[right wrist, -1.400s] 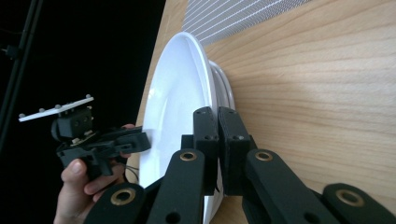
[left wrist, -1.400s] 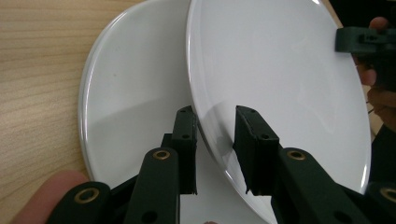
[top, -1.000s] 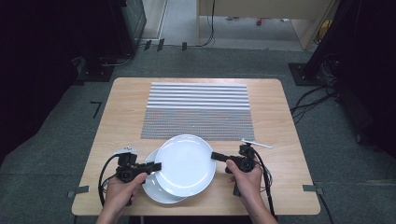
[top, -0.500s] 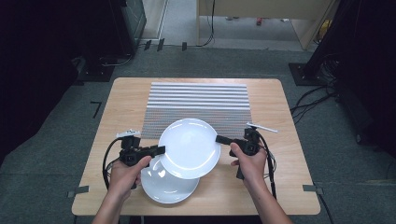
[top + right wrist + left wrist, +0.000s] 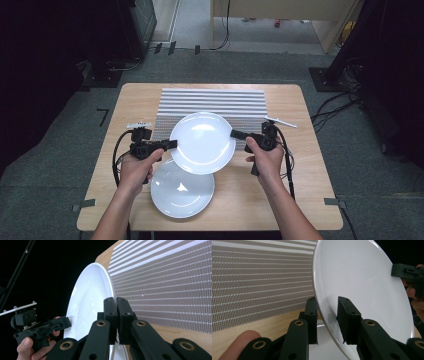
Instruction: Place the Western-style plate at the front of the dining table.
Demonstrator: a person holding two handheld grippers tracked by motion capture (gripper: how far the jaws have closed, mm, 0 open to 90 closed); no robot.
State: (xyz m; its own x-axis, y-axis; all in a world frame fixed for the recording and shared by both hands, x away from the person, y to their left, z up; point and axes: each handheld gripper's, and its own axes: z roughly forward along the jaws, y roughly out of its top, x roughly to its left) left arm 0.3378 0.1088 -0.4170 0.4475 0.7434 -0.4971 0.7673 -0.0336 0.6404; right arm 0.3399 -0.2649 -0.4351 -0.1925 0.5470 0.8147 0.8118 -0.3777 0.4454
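A white plate [image 5: 202, 142] hangs tilted above the table, held at two opposite rims. My left gripper [image 5: 172, 144] is shut on its left rim, and in the left gripper view the jaws [image 5: 327, 315] clamp the plate [image 5: 362, 285] edge. At the other side my right gripper [image 5: 235, 134] is shut on the right rim, with its jaws [image 5: 116, 315] pinching the plate [image 5: 87, 305] edge. A second white plate [image 5: 182, 192] lies flat on the table below and nearer the person, partly covered by the lifted one.
A grey striped placemat [image 5: 215, 102] covers the far middle of the wooden table [image 5: 310, 190]. Both forearms come in from the near edge. Cables trail from both grippers. Dark floor and equipment stands surround the table.
Both grippers have carried the upper plate up and away from the person, off the lower plate and toward the placemat. The lower plate stays put and shows more.
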